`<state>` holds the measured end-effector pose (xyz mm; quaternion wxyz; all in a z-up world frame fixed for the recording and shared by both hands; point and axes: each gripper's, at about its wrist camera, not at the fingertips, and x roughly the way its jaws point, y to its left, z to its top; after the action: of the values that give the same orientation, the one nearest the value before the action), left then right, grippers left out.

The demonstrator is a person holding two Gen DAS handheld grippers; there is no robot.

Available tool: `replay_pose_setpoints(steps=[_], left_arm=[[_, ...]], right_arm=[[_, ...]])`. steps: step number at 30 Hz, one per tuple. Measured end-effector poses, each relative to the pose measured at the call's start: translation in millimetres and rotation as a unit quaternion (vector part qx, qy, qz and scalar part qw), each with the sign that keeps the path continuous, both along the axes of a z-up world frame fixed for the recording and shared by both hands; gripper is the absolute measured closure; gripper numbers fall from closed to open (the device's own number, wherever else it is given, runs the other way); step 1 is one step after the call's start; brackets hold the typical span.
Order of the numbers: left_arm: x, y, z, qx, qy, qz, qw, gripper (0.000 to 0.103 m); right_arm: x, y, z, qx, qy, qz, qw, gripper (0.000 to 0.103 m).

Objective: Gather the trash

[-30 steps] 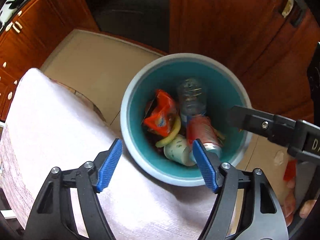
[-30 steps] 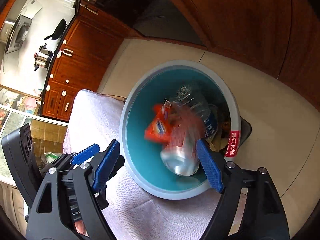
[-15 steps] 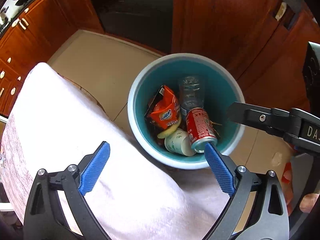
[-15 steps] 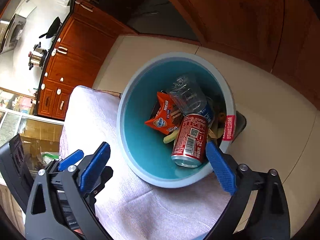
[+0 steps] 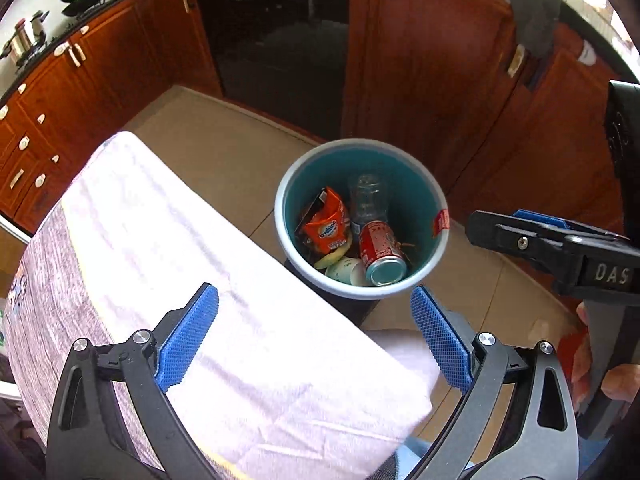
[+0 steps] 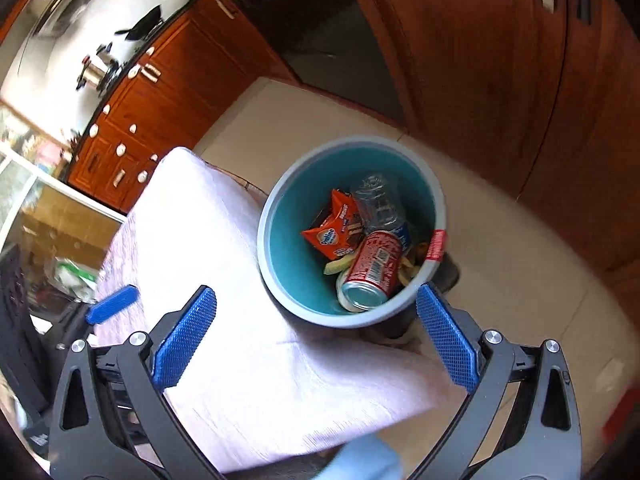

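Red-brown wooden cabinets (image 5: 424, 80) with pale handles line the kitchen walls; a dark recess (image 5: 280, 40) sits between two of them. The floor (image 5: 208, 144) is beige tile. A table under a pale, wood-grain-printed tablecloth (image 5: 168, 264) fills the lower left of both views, its corner projecting toward the bin and hiding part of the bin's lower side.

The trash bin (image 5: 288, 236), round, grey-rimmed and teal inside, stands on the floor just beyond the table corner, on a dark base. A red tag (image 6: 437, 245) with white characters, too small to read, hangs over its rim on the right.

Contents, all inside the bin:
- Clear plastic bottle (image 6: 378, 200) with a blue label, lying toward the far wall; label text not legible.
- Red soda can (image 6: 370, 270), on its side, silver end toward the cameras; barcode visible, brand not readable.
- Orange snack packet (image 6: 334, 234) marked "Ovaltine", beside the can and bottle.
- White paper cup (image 5: 346, 272), touching the can.
- Banana peel (image 6: 338, 266), partly under the packet.

Left gripper (image 5: 314, 338): blue-padded jaws spread wide, holding nothing, above the table corner.
Right gripper (image 6: 316, 336): jaws likewise wide and empty, the bin between them in view. Its body in the left view bears the letters "DAS"; the rest is cut off.

A steel pot (image 6: 94, 72) and a dark pan (image 6: 144, 20) stand on the far counter.
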<state>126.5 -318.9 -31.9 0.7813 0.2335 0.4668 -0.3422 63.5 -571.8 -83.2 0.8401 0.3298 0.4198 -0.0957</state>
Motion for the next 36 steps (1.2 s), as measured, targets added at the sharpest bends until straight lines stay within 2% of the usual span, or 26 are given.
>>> replay_pose_setpoints(steps=[6,9,12,16,24,36], left_arm=[[-11.4,40.3,22.8,-0.037,0.003,0.022,0.9991,0.004],[-16.0,61.4,29.0,-0.058,0.016,0.034,0.9976,0.004],[-25.4,75.6,32.2,-0.062,0.001,0.038,0.9974,0.004],[-41.4,91.6,33.1,-0.059,-0.019,0.042,0.9972,0.004],[-63.0,119.2,17.5,-0.042,-0.021,0.061,0.9971,0.004],[-49.2,144.9,-10.0,-0.038,0.009,0.108,0.9934,0.004]], right_arm=[[-23.0,39.1,36.3,-0.122,0.014,0.020,0.992,0.007],[-35.7,57.0,44.9,-0.156,0.019,0.027,0.987,0.007],[-45.5,68.9,47.7,-0.178,0.029,0.027,0.983,0.007],[-54.9,81.5,47.0,-0.183,0.041,0.030,0.982,0.007],[-61.1,104.6,30.2,-0.188,0.071,0.047,0.979,0.007],[-53.7,123.3,-0.9,-0.195,0.117,0.066,0.971,0.007]])
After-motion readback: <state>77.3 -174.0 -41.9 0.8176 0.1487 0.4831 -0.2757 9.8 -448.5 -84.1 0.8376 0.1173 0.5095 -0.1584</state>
